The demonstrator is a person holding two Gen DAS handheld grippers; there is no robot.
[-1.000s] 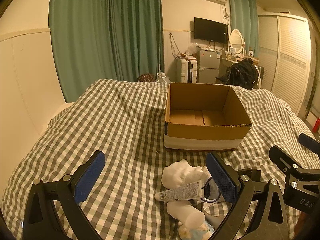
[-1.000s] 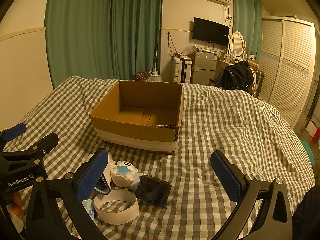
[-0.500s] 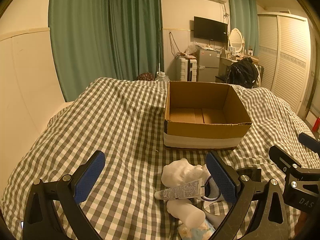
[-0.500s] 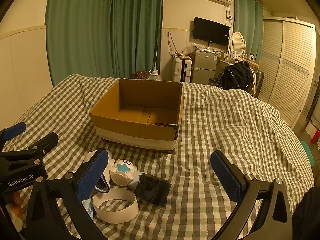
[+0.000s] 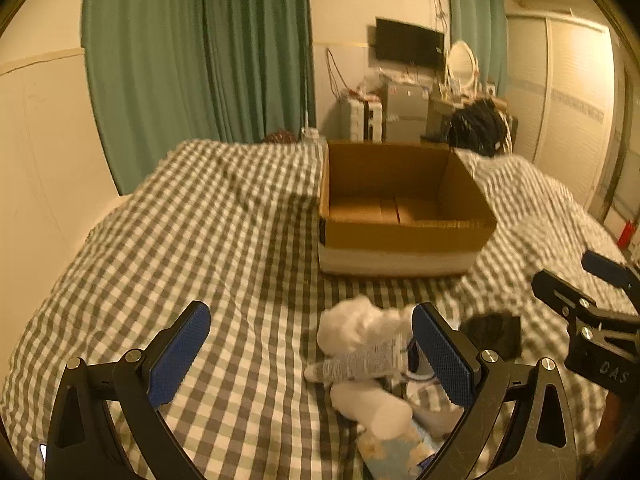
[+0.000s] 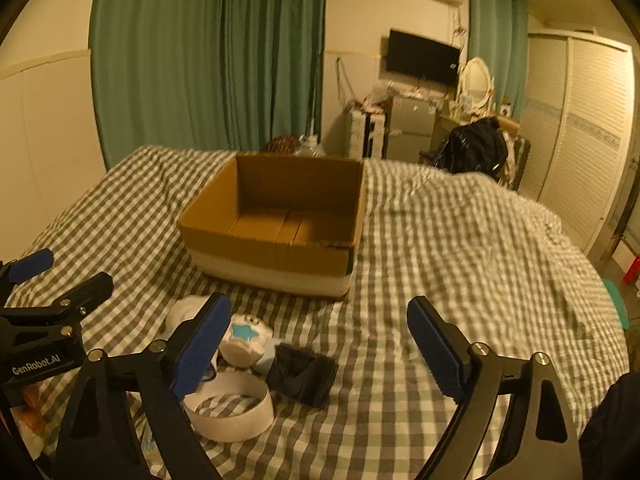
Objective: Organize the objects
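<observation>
- Right hand-held gripper [image 6: 318,334]: jaws parted, just been closing in, nothing pressed between the pads; checked bedspread and the near pile of small things show in the gap.
- Left pad of that gripper overlaps the round white toy with a blue star [image 6: 245,338] in the right wrist view; contact cannot be told.
- Left hand-held gripper [image 5: 310,354]: jaws wide apart, holding nothing; hovering over the bed [image 5: 224,248].
- Cardboard box [image 6: 280,224]: open top, upright on the bed, far side of the pile, white band along its lower wall; inside only bare cardboard bottom.
- Pile of objects on the bedspread, near side of the box, between the two grippers:
- White ring-shaped band [image 6: 230,408], lying flat, nearest the camera in the right wrist view.
- Dark crumpled item [image 6: 302,372], just right of the ring, touching or nearly touching the light blue piece beside the star toy.
- Printed tube [image 5: 360,362], lying across the pile, tilted, its right end close to the right pad of the left gripper.
- White lumpy soft item [image 5: 352,326] just beyond the tube; white rounded item [image 5: 372,406] just nearer than it.
- Left wrist view blurred; finer details of the pile not readable.
</observation>
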